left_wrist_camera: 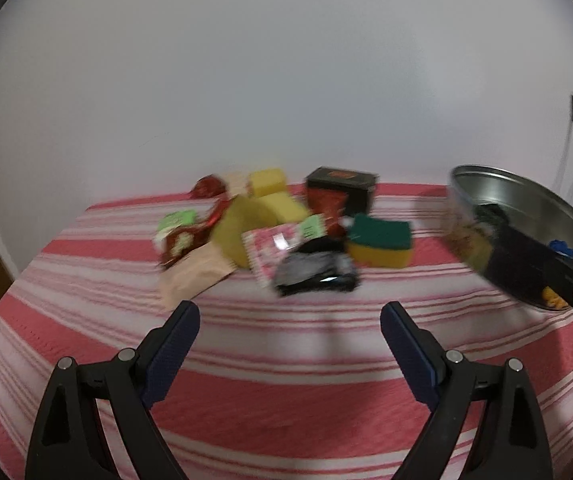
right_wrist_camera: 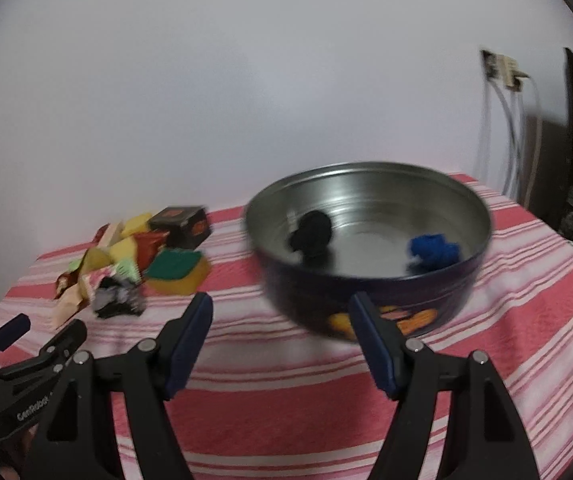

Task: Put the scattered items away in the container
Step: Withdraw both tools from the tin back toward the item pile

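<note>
So the round metal tin (right_wrist_camera: 368, 248) has a shiny ribbed inside and dark printed sides, sitting on a pink-and-white striped woven cloth (right_wrist_camera: 286, 396). Inside it: a black fuzzy clump (right_wrist_camera: 311, 231) and a blue one (right_wrist_camera: 432, 250). Left of the tin is a pile of crinkly packets (left_wrist_camera: 282, 254), a green-topped yellow sponge (left_wrist_camera: 380, 242) and a dark box (left_wrist_camera: 340, 192). Left gripper (left_wrist_camera: 290, 320) gapes wide, empty. Right gripper (right_wrist_camera: 280, 310) is about half open, holding nothing, right in front of the tin.

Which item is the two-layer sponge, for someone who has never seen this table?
On the red-and-white striped cloth, find the heap of scattered items left of the round metal tin. The sponge lies at the heap's edge nearest the tin: a block, green on top and yellow beneath, unlike the plain yellow sponges behind.
</note>
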`<state>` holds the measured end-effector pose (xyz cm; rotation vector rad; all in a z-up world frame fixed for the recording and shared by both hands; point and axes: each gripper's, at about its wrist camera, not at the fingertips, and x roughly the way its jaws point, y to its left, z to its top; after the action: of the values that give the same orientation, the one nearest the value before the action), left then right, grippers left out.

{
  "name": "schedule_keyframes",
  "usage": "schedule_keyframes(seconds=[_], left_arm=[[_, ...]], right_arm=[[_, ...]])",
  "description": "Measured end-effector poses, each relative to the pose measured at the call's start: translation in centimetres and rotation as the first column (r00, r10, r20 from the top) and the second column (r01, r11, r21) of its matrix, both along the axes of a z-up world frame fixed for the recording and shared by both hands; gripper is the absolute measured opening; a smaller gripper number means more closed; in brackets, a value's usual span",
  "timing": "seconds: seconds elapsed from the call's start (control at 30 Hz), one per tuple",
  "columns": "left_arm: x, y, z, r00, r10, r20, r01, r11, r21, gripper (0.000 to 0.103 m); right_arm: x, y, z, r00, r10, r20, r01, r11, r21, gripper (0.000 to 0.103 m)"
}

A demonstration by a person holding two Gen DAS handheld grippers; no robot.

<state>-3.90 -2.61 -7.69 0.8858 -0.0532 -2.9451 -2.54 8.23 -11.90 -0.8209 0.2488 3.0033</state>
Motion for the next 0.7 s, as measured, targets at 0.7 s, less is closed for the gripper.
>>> schedule_keyframes(seconds=[0.7], left_arm=[[-6.6, -13.0, -2.8, 0.979, 0.08, 0.186, -0.1, 0.989, 0.105, 0.093]], right_arm=[[-6.6, -12.9, -2.4, 0.957, 0.245, 0.153, -0.242, 0.97, -0.04, 0.072]])
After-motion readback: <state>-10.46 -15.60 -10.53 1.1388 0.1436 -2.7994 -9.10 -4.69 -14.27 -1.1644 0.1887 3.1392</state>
